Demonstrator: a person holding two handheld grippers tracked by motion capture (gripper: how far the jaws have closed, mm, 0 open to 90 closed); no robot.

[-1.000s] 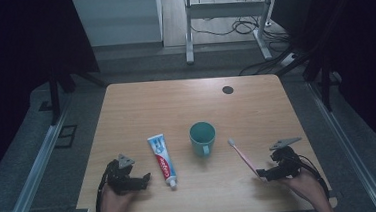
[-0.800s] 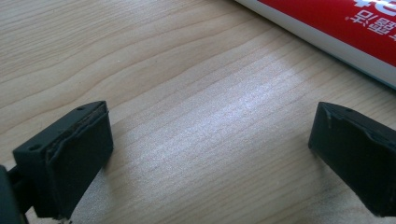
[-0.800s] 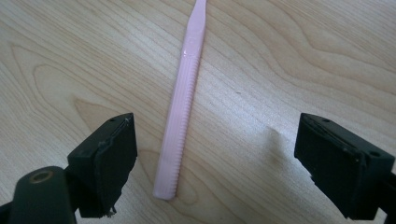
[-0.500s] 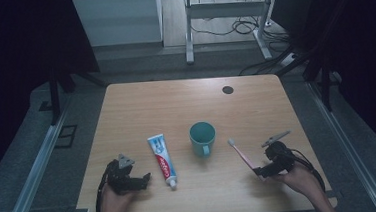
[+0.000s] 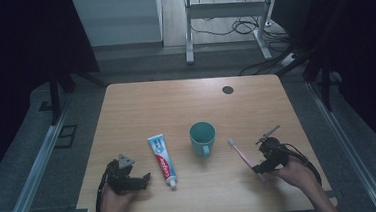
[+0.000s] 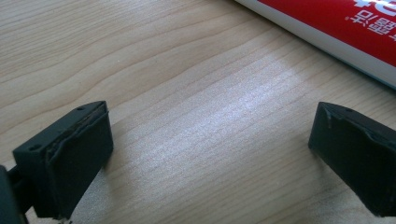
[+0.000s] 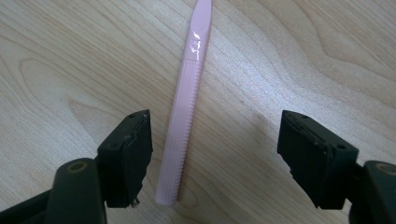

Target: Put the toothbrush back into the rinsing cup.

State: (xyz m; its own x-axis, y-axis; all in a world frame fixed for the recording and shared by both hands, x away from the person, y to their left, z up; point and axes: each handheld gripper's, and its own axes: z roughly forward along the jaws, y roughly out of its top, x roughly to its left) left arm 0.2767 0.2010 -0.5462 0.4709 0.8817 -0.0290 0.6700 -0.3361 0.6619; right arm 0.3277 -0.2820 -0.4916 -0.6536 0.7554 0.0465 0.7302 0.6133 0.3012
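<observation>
At four o'clock on the desk, the pink toothbrush is straddled, untouched, by the right hand-held gripper, whose jaws have just been closing; the left hand-held gripper is held wide open, empty.

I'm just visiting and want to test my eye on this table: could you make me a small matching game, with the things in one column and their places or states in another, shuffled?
Things:
1. toothbrush
2. mug
3. toothpaste tube
4. left tongs

Places or states:
A. teal, standing upright near the middle of the table
B. open, with bare wood between the jaws
C. pink, lying flat between the open jaws of the right tongs
D. white, red and blue, lying flat left of the mug

Pairs: 1-C, 2-A, 3-D, 4-B
</observation>
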